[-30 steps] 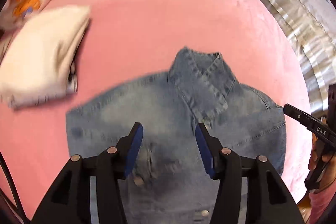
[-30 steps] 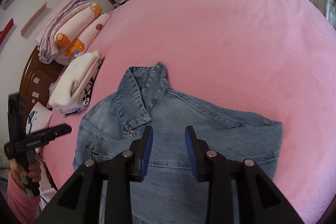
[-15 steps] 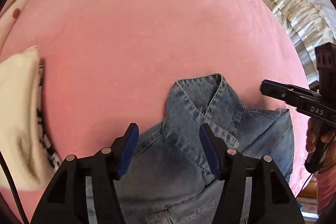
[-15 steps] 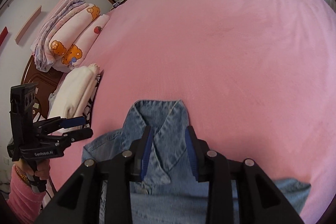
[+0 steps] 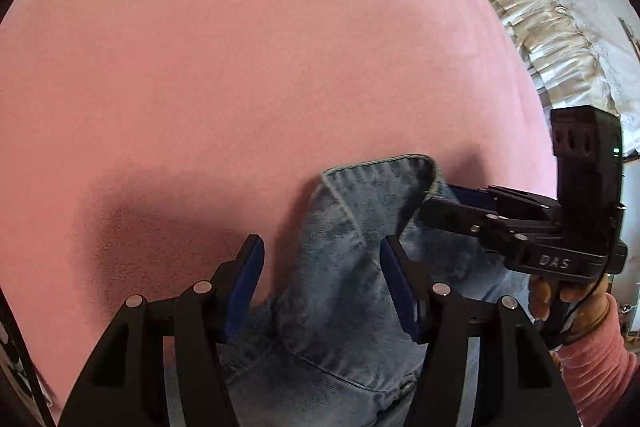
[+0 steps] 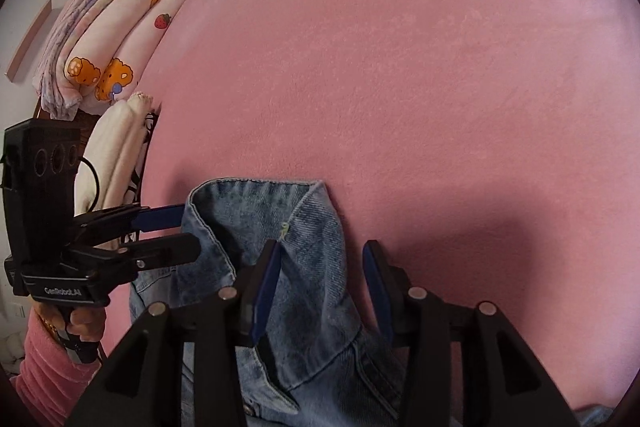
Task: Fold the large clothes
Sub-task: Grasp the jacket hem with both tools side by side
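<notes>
A denim jacket (image 5: pixel 340 267) lies on the pink bed (image 5: pixel 240 67), collar up, toward the bed's near edge. The left gripper (image 5: pixel 322 279) stands with jaws apart astride one collar side; the right gripper (image 6: pixel 324 279) stands likewise spread over the other. Neither pinches cloth. Folded bedding (image 6: pixel 104 39) sits at the bed's far left corner.
</notes>
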